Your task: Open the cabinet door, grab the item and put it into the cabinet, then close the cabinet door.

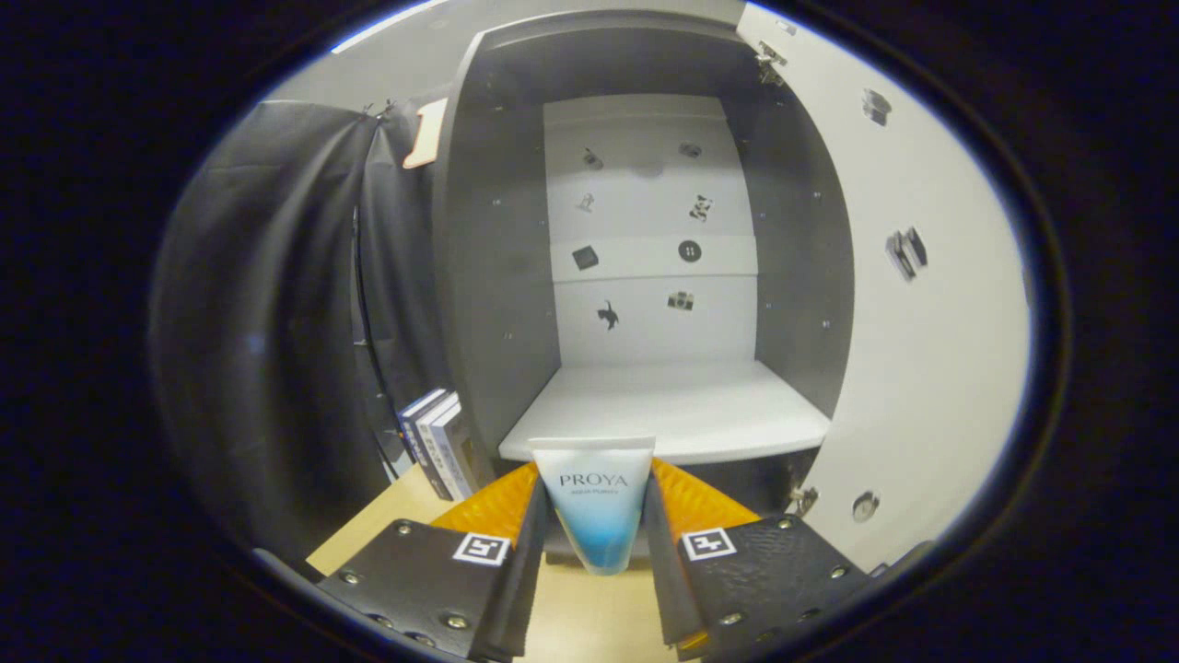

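One tube (597, 511) between closed jaws, facing one open cabinet (663, 414)

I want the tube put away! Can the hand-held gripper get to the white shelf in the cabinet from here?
Probably yes. The hand-held gripper is shut on the tube, the cabinet door is swung open, and the bare white shelf lies just ahead with nothing between.

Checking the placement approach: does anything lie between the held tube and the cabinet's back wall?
No. In the gripper view the gripper is shut on the tube; beyond it, only bare shelf.
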The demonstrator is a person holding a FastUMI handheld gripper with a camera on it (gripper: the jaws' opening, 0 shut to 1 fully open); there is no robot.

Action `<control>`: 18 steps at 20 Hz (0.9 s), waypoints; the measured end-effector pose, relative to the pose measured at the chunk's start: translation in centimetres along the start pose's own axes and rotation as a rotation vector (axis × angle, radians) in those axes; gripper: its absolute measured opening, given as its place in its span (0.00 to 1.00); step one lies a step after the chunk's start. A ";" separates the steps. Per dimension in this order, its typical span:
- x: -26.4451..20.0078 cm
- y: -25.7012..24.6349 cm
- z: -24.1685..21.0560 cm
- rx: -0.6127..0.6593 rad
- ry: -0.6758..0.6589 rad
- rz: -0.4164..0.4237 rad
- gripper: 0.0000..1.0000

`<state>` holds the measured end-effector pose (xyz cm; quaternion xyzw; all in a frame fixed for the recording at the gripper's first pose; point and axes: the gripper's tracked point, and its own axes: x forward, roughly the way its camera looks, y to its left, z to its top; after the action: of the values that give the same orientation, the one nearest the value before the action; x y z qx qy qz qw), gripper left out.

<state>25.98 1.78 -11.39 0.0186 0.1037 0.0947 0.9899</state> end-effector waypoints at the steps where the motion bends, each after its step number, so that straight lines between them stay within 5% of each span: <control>1: 1.3 -0.5 1.2 -0.004 -0.003 -0.007 0.53; 10: 10.9 -3.2 4.4 0.031 0.010 -0.041 0.53; 18: 13.6 -4.6 3.5 0.025 0.029 -0.061 0.54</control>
<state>40.65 -0.22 -10.94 0.0265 0.1196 0.0634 0.9904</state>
